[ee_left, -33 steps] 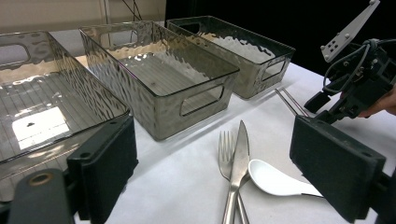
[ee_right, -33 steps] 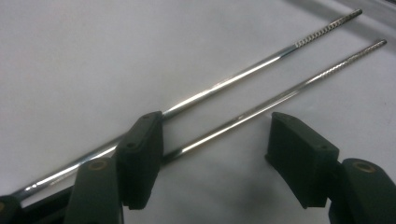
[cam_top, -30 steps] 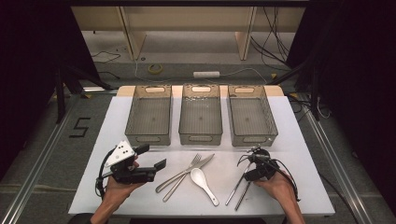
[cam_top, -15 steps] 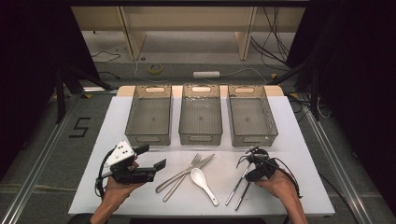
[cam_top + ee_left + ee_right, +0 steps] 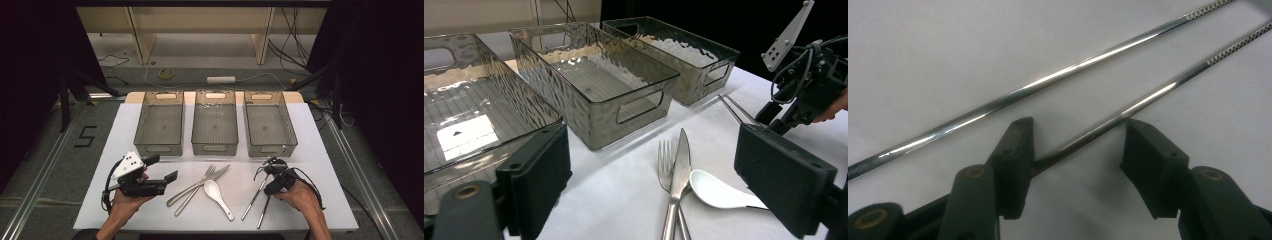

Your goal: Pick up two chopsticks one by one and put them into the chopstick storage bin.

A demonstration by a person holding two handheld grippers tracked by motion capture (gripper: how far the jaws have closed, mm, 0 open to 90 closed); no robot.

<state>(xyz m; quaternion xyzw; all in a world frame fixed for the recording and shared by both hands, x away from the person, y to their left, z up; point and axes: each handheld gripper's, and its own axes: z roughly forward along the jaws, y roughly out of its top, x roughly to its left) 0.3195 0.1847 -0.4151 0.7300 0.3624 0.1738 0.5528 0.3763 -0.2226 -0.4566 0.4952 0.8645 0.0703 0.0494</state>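
1. The right gripper (image 5: 1075,145) jaws have been closing, straddling one chopstick (image 5: 1148,97) without clamping it.
2. The chopsticks (image 5: 257,197) are lying on the counter (image 5: 120,135).
3. The left gripper (image 5: 162,169) is hovering with jaws wide and empty.

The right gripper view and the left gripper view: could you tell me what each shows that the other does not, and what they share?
Right gripper view alone: the right gripper has just been closing, its jaws astride one metal chopstick, pads not yet pressing; patterned chopstick tips.

Left gripper view alone: three clear bins, fork, knife, white spoon, open left gripper.

Both: the chopstick pair and the white table.
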